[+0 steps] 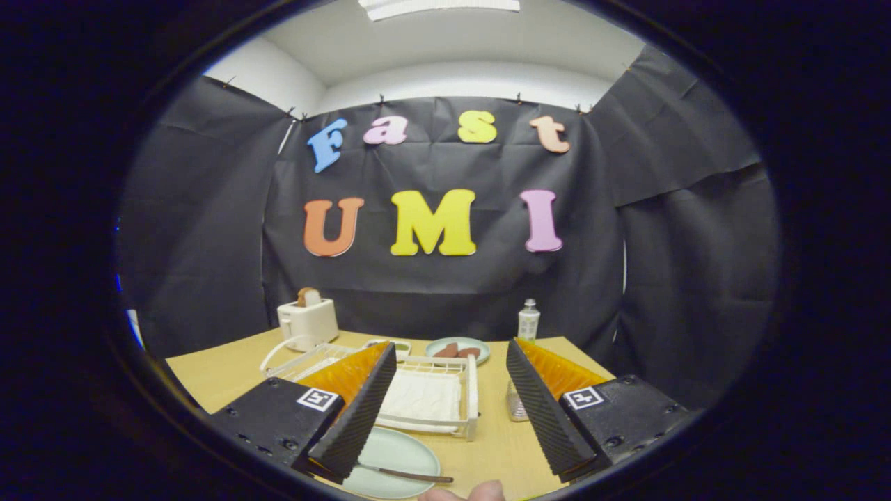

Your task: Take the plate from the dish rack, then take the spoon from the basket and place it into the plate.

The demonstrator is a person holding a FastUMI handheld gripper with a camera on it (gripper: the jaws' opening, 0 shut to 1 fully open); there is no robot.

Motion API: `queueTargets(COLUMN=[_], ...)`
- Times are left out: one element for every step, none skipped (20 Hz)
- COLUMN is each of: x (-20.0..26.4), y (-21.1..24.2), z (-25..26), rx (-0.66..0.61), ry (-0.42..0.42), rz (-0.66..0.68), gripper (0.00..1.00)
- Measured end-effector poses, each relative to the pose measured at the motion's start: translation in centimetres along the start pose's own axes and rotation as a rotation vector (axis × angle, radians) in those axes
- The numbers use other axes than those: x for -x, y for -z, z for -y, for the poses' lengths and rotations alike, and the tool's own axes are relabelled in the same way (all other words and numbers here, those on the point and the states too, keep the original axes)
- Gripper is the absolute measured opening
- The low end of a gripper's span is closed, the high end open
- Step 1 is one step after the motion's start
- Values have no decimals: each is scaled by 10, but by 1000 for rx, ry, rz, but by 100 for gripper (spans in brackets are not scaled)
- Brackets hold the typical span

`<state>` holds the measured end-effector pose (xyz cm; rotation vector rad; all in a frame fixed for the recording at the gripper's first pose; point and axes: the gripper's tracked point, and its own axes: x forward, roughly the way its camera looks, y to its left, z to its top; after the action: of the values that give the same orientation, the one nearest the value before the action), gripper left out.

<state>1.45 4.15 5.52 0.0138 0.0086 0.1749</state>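
Note:
A pale green plate lies on the wooden table close below me, just in front of the white dish rack. A dark-handled spoon rests across the plate's near side, its bowl end hidden behind my left finger. My gripper hovers above them, open, with nothing between its fingers. The rack lies between and beyond the fingers. A white wire basket stands left of the rack, partly hidden by the left finger.
A white toaster with bread stands at the back left. Behind the rack sit a small plate with brown food and a clear bottle. A small glass shaker stands by the right finger. A person's fingertip shows nearest me.

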Motion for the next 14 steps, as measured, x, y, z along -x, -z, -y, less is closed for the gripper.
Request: queueTargets(x=[7, 15, 20, 25, 33, 38, 43, 47, 49, 51, 53, 53, 55, 55], y=[-1, -3, -2, 1, 6, 10, 14, 18, 21, 21, 19, 17, 16, 15], z=[1, 0, -3, -6, -10, -14, -19, -24, -28, -31, -33, -33, -33, -32], rx=[5, 17, 26, 33, 32, 27, 26, 29, 35, 38, 42, 46, 47, 47], ry=[18, 32, 38, 44, 50, 53, 48, 44, 41, 41, 46, 53, 64, 69], rz=[18, 33, 38, 34, 29, 23, 23, 19, 17, 22, 35, 46, 60, 69], gripper=[100, 100, 100, 100, 100, 100, 100, 100, 100, 100, 100, 100, 100, 100])
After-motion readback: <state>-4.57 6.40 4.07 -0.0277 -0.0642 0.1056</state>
